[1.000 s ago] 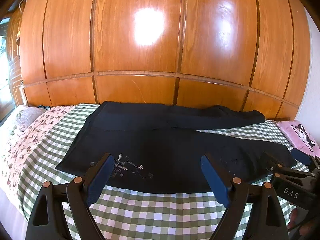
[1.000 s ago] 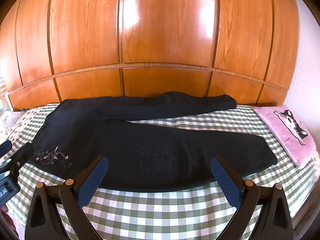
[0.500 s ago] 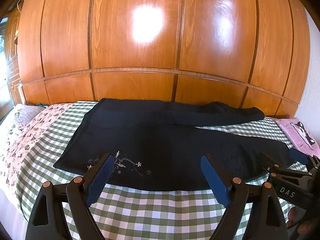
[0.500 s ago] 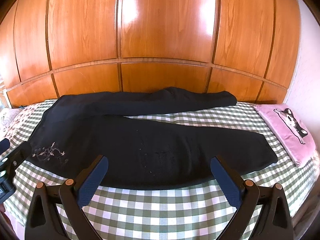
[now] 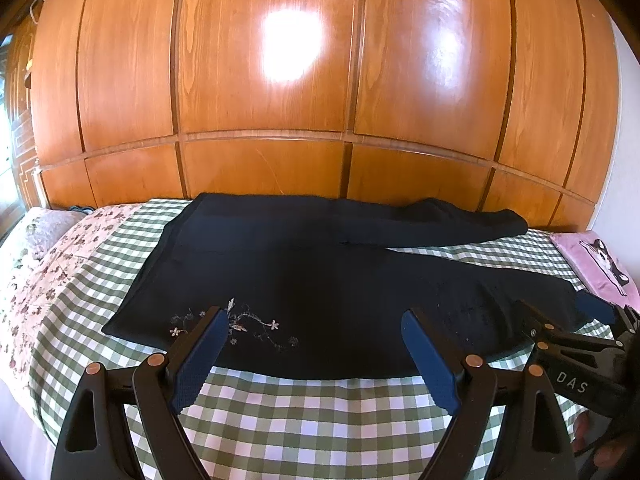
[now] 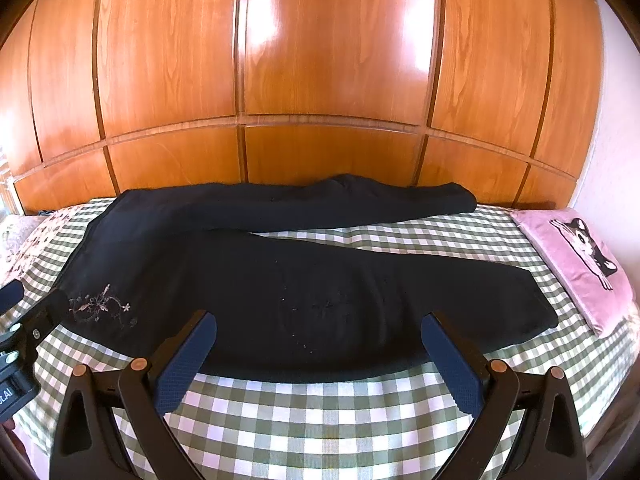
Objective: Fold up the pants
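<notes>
We saw the black pants lying flat on the bed with the green checked cover, the waist at the left and the two legs spread apart toward the right. The far leg lay close to the wooden panel wall. A small embroidered flower was near the waist, on the near side. Our left gripper hovered above the near edge of the pants, its jaws wide apart and holding nothing. Our right gripper was also spread wide and empty, above the near leg. A pink cushion with a cat picture lay at the right end of the bed.
</notes>
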`<control>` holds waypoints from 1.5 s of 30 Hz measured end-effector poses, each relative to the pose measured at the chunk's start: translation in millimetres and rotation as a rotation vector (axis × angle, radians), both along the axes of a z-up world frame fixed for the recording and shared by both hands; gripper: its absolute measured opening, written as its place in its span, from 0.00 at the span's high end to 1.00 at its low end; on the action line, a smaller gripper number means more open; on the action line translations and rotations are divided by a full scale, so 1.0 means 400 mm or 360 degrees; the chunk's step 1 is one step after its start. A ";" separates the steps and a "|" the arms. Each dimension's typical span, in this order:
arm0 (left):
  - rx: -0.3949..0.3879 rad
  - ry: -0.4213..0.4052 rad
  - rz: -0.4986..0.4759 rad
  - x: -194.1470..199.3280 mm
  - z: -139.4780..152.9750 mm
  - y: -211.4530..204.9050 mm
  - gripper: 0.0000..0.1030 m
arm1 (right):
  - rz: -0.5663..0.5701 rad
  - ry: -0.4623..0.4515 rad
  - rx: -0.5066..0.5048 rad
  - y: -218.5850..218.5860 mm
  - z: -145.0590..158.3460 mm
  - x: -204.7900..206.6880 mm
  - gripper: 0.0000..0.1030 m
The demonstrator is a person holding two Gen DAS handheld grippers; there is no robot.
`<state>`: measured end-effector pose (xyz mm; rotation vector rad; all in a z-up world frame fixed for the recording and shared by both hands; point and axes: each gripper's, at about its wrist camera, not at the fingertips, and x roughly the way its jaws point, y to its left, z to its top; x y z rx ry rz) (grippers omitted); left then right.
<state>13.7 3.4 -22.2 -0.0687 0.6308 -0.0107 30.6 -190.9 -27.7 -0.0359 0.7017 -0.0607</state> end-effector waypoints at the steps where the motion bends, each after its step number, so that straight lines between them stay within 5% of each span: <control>1: 0.0000 0.0004 0.0004 0.001 -0.001 0.001 0.13 | -0.0001 0.0002 0.0001 0.000 -0.001 0.000 0.00; 24: -0.0042 0.0113 0.0008 0.006 -0.059 0.025 0.13 | 0.0027 0.0068 0.0032 0.013 -0.045 0.014 0.00; 30: -0.0178 0.0186 0.0000 0.013 -0.094 0.077 0.13 | 0.0046 0.0124 0.0218 -0.016 -0.065 0.012 0.00; 34: -0.0256 0.0244 0.0035 0.017 -0.126 0.135 0.01 | 0.0044 0.0161 0.0291 -0.043 -0.091 0.014 0.00; 45: -0.0498 0.0405 0.0205 0.042 -0.223 0.344 0.00 | 0.0034 0.0268 0.0515 -0.134 -0.160 0.005 0.00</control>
